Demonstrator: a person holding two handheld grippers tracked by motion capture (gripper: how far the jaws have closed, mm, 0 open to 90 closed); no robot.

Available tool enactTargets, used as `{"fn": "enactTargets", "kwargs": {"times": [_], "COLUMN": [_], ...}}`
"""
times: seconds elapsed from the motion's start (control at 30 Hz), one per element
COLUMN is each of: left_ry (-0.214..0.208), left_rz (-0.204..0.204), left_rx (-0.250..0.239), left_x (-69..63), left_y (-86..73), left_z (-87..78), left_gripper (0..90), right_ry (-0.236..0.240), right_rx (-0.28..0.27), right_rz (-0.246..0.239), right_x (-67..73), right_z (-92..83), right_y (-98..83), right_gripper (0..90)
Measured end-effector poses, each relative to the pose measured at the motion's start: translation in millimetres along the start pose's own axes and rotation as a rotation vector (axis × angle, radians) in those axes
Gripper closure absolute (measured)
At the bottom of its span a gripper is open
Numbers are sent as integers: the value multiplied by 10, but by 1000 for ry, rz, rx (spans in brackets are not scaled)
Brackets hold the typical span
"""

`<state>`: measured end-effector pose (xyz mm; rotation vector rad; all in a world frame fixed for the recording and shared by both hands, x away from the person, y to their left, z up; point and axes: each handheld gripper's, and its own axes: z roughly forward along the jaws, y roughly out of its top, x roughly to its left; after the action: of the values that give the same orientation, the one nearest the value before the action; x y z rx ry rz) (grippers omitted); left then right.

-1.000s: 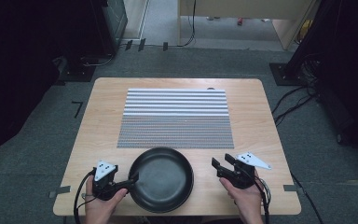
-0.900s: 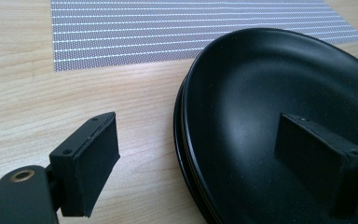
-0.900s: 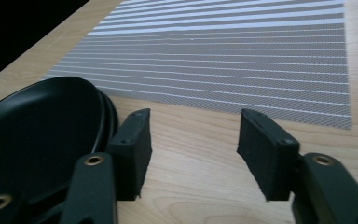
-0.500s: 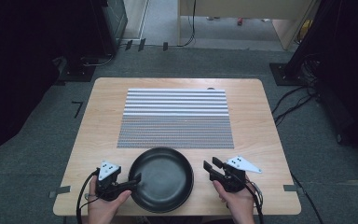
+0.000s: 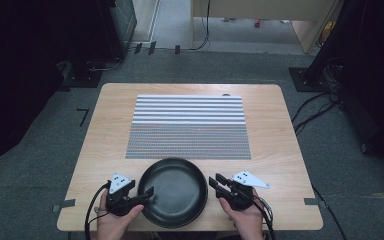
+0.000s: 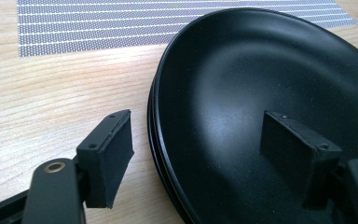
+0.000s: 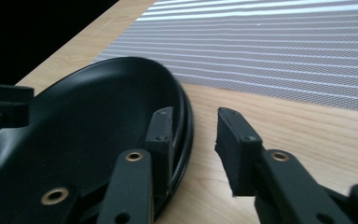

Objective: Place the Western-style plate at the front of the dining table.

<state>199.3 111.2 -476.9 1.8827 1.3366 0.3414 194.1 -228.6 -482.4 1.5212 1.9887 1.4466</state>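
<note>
Black plate (image 5: 174, 191) sat at the lower centre of the high view on the wooden counter (image 5: 275, 125), just below the striped mat (image 5: 187, 127). Left gripper (image 5: 142, 195) straddled the plate's left rim at the lower left: 1 pad (image 6: 109, 156) outside over the wood, the other pad (image 6: 293, 149) inside over the dish, gaps visible on both sides, so not yet pressing. Jaws had just been closing, with the rim between them. Right gripper (image 5: 216, 182) had slid in from the lower right since the frames 1 second earlier, reaching the plate's right rim; its jaws had likewise just been closing. Inner pad (image 7: 161, 135) appeared over the rim, outer pad (image 7: 235, 149) off it above bare wood, a clear gap between. Neither gripper clamped yet. Judged as the set-up for a 2-sided lift of the plate: both rims bracketed, only the final squeeze left before raising, probably toward the mat.
</note>
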Motion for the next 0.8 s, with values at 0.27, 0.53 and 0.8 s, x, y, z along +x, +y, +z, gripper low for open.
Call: {"fn": "enactTargets", "kwargs": {"times": [0.27,0.53,0.8], "left_ry": [-13,-17,-15], "left_rz": [15,4,5], "left_rx": [17,36,39], "left_x": [-16,18,29], "left_y": [-12,-27,-29], "left_z": [14,23,28], "left_gripper": [376,442,479], "right_ry": [74,83,86], "right_rx": [19,41,43], "right_rz": [46,74,101], "right_x": [16,20,-25], "right_z": [55,101,125], "right_y": [-35,-49,-53], "right_gripper": [720,809,824]}}
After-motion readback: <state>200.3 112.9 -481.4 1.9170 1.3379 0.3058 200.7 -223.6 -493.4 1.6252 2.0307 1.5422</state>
